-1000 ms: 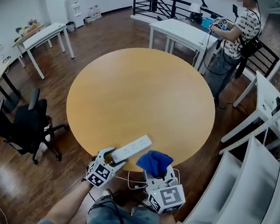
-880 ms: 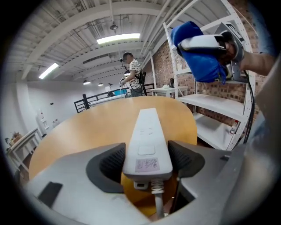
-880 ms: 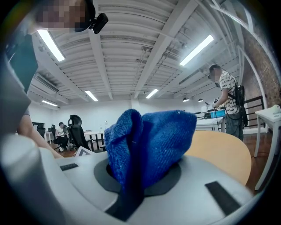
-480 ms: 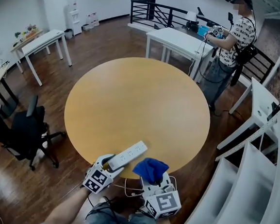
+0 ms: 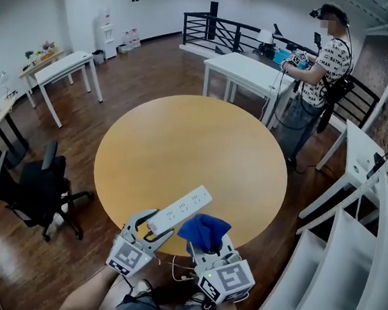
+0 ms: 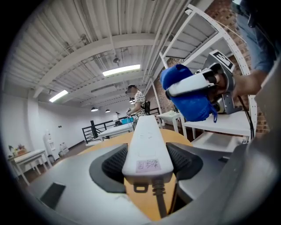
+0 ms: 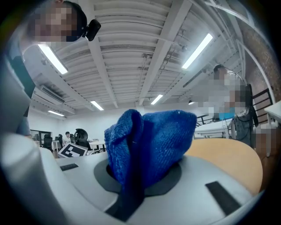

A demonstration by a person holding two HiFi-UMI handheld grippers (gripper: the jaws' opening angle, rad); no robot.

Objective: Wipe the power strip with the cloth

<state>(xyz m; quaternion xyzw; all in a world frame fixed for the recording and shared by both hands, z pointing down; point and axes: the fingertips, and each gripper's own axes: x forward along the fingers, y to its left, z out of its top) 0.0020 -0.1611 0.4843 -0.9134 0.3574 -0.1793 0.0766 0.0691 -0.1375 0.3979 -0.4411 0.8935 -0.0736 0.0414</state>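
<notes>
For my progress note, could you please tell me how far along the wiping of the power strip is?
Done: both picked up. In hand: left tool grips the power strip off the table; right tool holds the blue cloth beside it, apart. Left: the wiping itself.
</notes>
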